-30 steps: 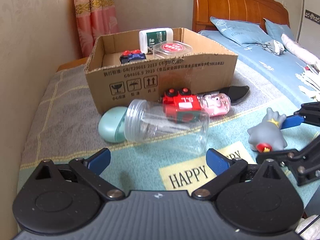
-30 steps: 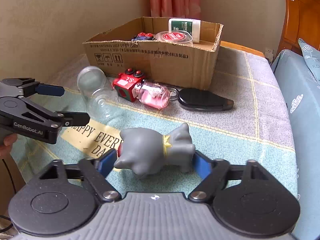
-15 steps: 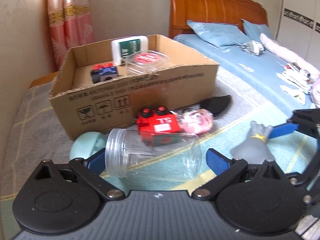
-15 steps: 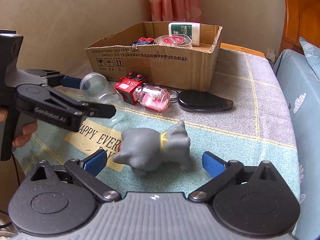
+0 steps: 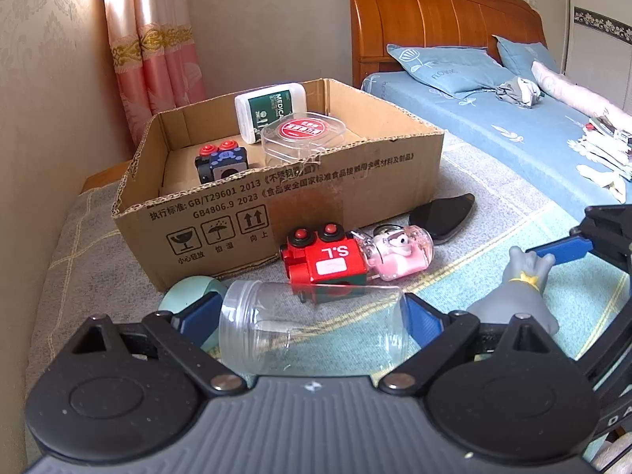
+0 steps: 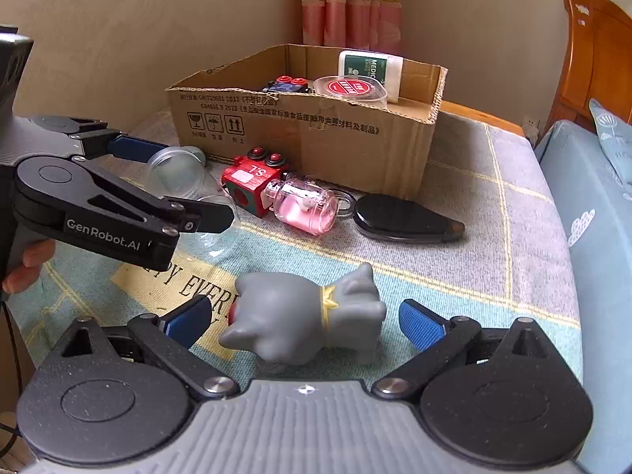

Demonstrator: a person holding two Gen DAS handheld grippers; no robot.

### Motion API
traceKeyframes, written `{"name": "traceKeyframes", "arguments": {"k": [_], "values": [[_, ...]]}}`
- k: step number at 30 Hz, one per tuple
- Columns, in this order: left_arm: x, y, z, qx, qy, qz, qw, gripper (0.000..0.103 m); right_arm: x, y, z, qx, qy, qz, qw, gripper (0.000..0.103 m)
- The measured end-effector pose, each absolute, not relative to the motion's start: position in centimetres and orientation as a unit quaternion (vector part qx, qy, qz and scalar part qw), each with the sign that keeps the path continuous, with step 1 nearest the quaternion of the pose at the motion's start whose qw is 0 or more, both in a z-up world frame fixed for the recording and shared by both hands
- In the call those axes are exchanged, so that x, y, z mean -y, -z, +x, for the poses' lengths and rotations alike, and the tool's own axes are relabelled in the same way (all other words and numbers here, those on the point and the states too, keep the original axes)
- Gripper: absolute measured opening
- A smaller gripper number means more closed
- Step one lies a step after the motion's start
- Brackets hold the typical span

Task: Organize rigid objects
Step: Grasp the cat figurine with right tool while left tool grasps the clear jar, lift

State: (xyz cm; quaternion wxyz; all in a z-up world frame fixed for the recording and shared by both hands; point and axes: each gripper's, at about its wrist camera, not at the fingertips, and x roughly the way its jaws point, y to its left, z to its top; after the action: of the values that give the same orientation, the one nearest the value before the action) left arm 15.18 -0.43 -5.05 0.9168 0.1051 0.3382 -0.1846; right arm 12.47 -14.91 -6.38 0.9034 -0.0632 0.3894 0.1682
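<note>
left wrist view: the left gripper (image 5: pixel 312 316) straddles the clear jar (image 5: pixel 312 330), which lies on its side in front of the cardboard box (image 5: pixel 276 205); its jaws are closing on the jar, the blue pads at both ends, contact not certain. right wrist view: the right gripper (image 6: pixel 304 324) stands wide open around the grey toy figure (image 6: pixel 304 320), pads clear of it, farther from the box than the jar.
</note>
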Motion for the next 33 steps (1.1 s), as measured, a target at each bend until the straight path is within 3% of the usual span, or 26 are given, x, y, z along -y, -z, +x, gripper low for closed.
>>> {"name": "traceKeyframes", "arguments": {"k": [8, 14, 33], "values": [[0.5, 5.3, 14.8, -0.341, 0.198, 0.132, 0.909, 0.095, 14.6, 6.4, 12.4, -0.39, -0.168, -0.072, 0.903, 0.096], [0.3, 5.1, 14.8, -0.346, 0.205, 0.127, 0.907, 0.09, 14.5, 6.6, 12.4, -0.4, -0.167, -0.079, 0.898, 0.078], [-0.3, -1.0, 13.8, -0.331, 0.176, 0.136, 0.917, 0.09, 15.9, 1.5, 13.1, -0.363, -0.193, -0.104, 0.906, 0.077]]}}
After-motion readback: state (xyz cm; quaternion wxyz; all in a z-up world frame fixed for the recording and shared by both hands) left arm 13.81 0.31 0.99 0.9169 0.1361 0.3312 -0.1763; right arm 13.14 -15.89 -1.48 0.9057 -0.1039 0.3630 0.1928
